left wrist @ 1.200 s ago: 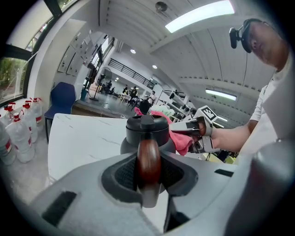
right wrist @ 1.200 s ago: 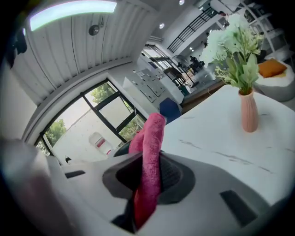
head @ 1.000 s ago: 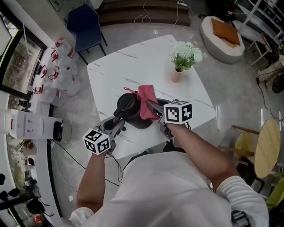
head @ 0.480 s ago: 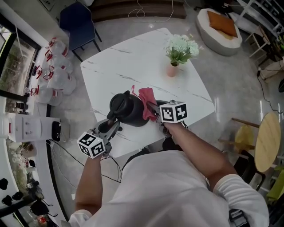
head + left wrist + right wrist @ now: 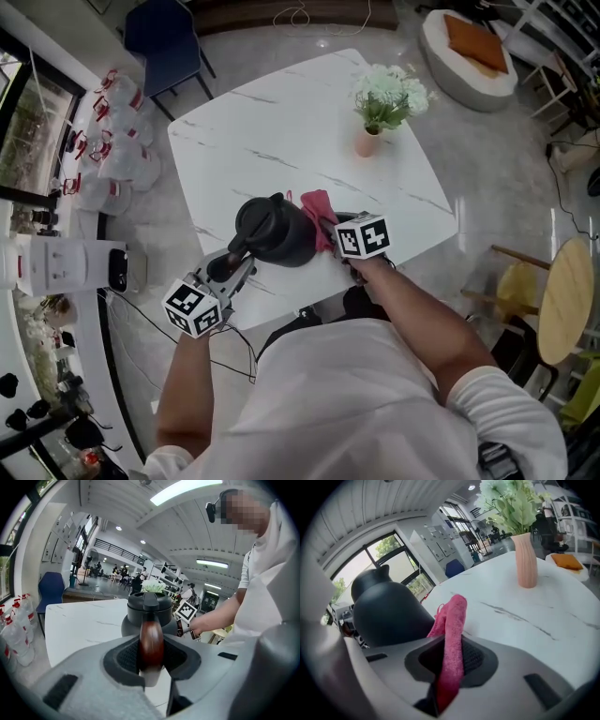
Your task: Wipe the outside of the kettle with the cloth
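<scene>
Pink cloth (image 5: 322,212) riding lower on the black kettle (image 5: 275,230)

The right gripper (image 5: 331,229), clenching the cloth, is pressing it lower on the kettle's right side than a second ago, when it was draped higher over the shoulder. The left gripper (image 5: 234,267) is clamping the kettle's brown handle (image 5: 151,644). Matte, rounded and lidded, the kettle is standing at the near edge of the white marble table (image 5: 281,122).

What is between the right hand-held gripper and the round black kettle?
A pink terry cloth, pinched in the right hand-held gripper, stands right beside the round black kettle; the right gripper view shows it, the head view too.
</scene>
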